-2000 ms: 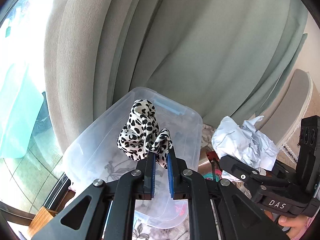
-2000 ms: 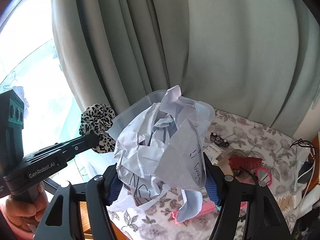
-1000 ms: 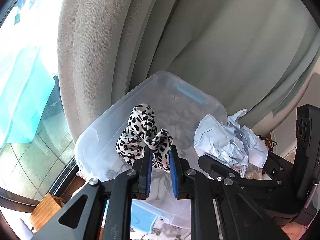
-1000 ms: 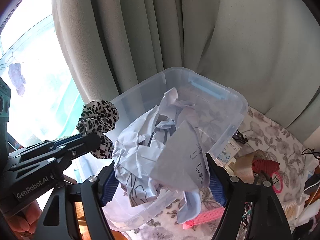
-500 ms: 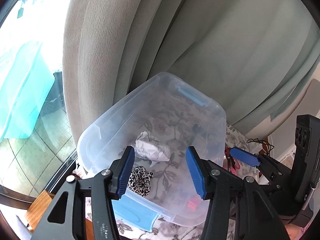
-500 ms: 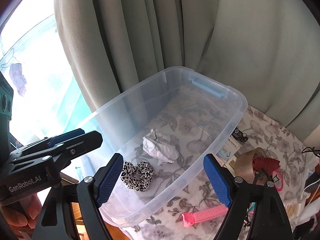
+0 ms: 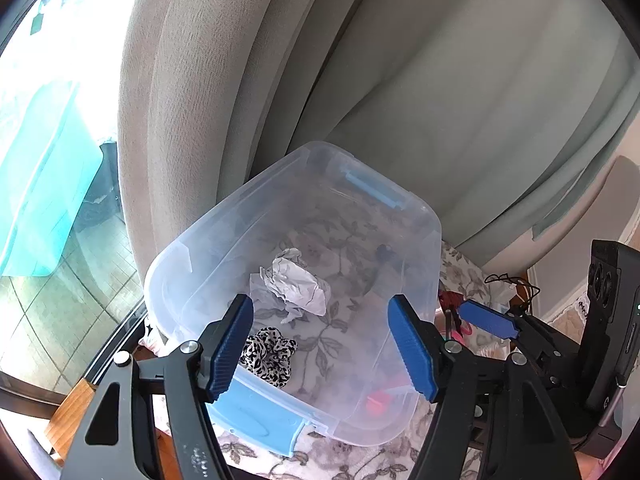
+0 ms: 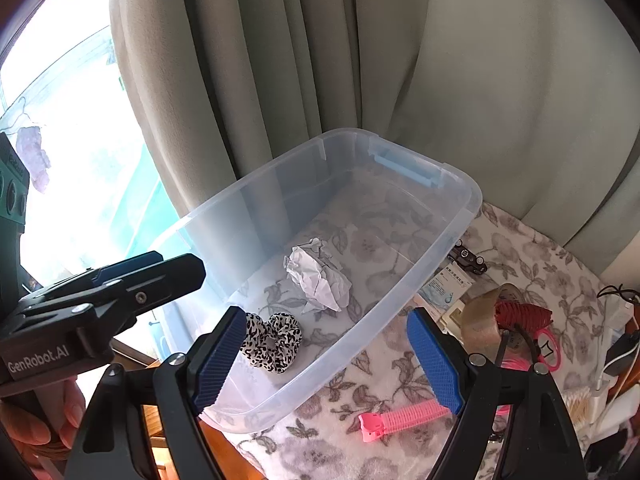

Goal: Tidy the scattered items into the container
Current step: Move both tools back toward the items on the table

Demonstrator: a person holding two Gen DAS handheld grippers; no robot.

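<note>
L wrist view: left hand-held gripper [image 7: 320, 346] at bottom centre, blue pads [image 7: 232, 346] wide apart and jaws opening, nothing between them, no grip. Clear plastic container [image 7: 434, 240] sits centre frame on floral tabletop [image 7: 460, 258], blue latch [image 7: 374, 190] at far end, second blue latch at near end, lower centre. Inside: crumpled paper ball [image 7: 298, 286] mid-floor; leopard-print scrunchie [image 7: 268, 354] lower left of it, near the container's front wall, close to paper but apart. Something red shows blurred through the near right wall, can't tell what. Right hand-held gripper [image 7: 486, 322] enters from right edge, side-on. Grey-green curtain [image 7: 400, 80] fills upper frame; window w/ teal shapes at left.

R wrist view: right hand-held gripper [image 8: 326, 360] bottom centre, pads spread wide, empty, hovering over container's [image 8: 472, 200] near right wall. Scrunchie [image 8: 272, 340] lies on container floor just beside the left pad in frame; paper ball [image 8: 320, 276] above-right of it. Left hand-held gripper [image 8: 160, 270] comes in from left edge, person's hand [image 8: 44, 420] on its grip at lower left. Outside container on tabletop [image 8: 520, 240]: pink hair clip [image 8: 400, 418] bottom centre-right, tape roll [image 8: 486, 316], red item [image 8: 522, 314] on it, small white box [image 8: 446, 286], small dark object [image 8: 468, 258] by the container's right wall. Cables & clutter at right edge, indistinct.
</note>
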